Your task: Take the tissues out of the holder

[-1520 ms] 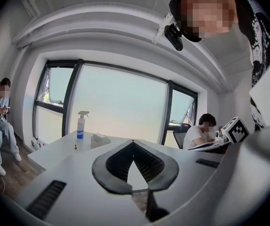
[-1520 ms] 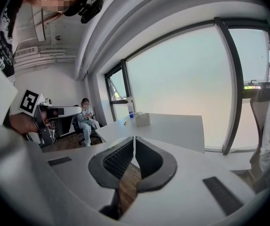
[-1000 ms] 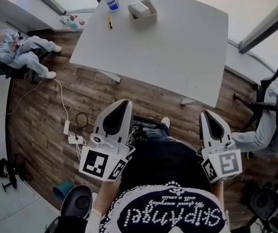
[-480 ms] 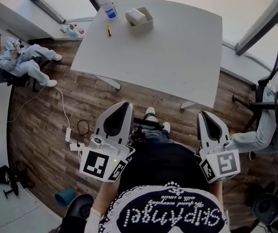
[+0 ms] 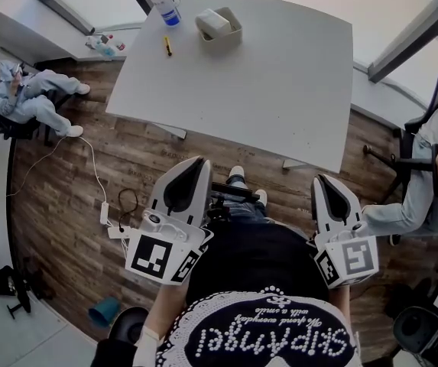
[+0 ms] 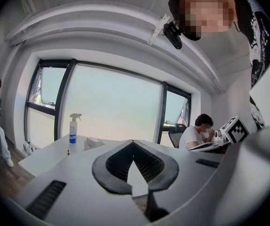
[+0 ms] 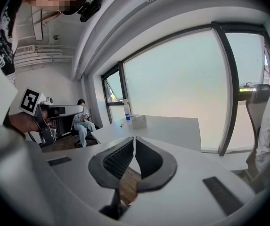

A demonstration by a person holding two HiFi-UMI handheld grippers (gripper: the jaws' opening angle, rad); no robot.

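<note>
A beige tissue holder [image 5: 222, 26] with white tissues [image 5: 212, 21] in it stands near the far edge of a white table [image 5: 280, 82]. It also shows small in the left gripper view as the tissue holder [image 6: 94, 143] and in the right gripper view as the tissue holder [image 7: 138, 121]. My left gripper [image 5: 197, 163] and right gripper [image 5: 320, 180] hover over the wooden floor, well short of the table, close to my body. Both have jaws together with nothing between them.
A spray bottle [image 5: 163, 6] and a yellow pen [image 5: 167, 46] lie left of the holder. One person sits at the far left [image 5: 20, 98], another on a chair at the right [image 5: 425, 182]. Cables and a power strip [image 5: 105, 211] lie on the floor.
The view has shifted a little toward the table, so the table and holder sit slightly higher in the head view. Both grippers keep their place and stay closed.
</note>
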